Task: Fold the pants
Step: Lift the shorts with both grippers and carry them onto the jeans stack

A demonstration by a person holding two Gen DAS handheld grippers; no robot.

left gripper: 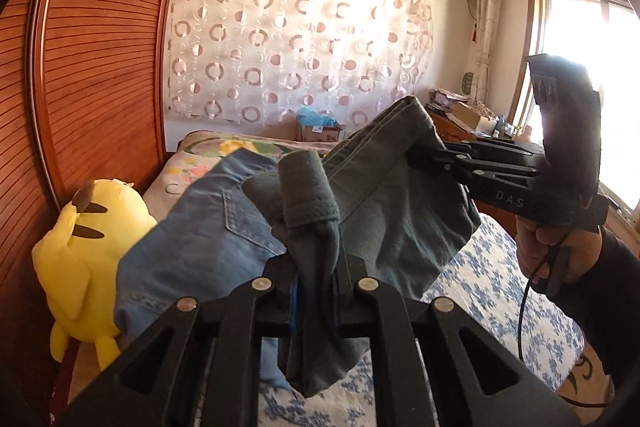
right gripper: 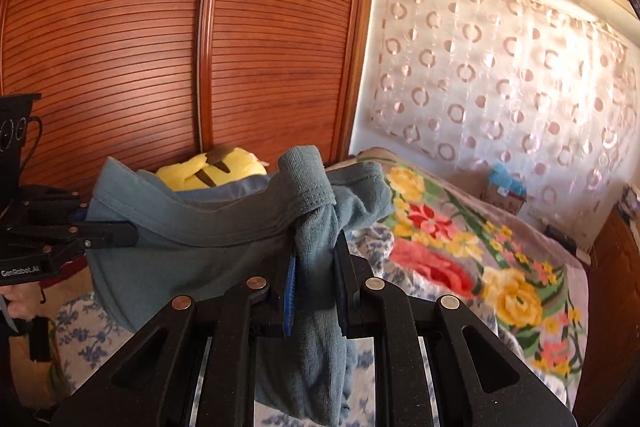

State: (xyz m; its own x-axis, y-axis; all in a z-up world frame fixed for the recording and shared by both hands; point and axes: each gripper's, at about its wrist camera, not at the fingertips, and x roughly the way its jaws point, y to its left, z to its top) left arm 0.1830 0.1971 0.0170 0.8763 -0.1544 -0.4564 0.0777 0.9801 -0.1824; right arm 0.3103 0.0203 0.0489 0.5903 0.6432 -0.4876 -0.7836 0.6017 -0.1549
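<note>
A slatted wooden wardrobe (right gripper: pixel 200 47) and a ring-patterned curtain (left gripper: pixel 300 43) frame the bed (left gripper: pixel 500 291) with its blue-flowered quilt. Above the bed hang the grey-green pants (left gripper: pixel 384 203), stretched between left gripper (left gripper: pixel 316 267) and right gripper (right gripper: pixel 316 259), both clamped on fabric. Jeans (left gripper: pixel 200 223) and a yellow plush (left gripper: pixel 84 251) lie behind.
</note>
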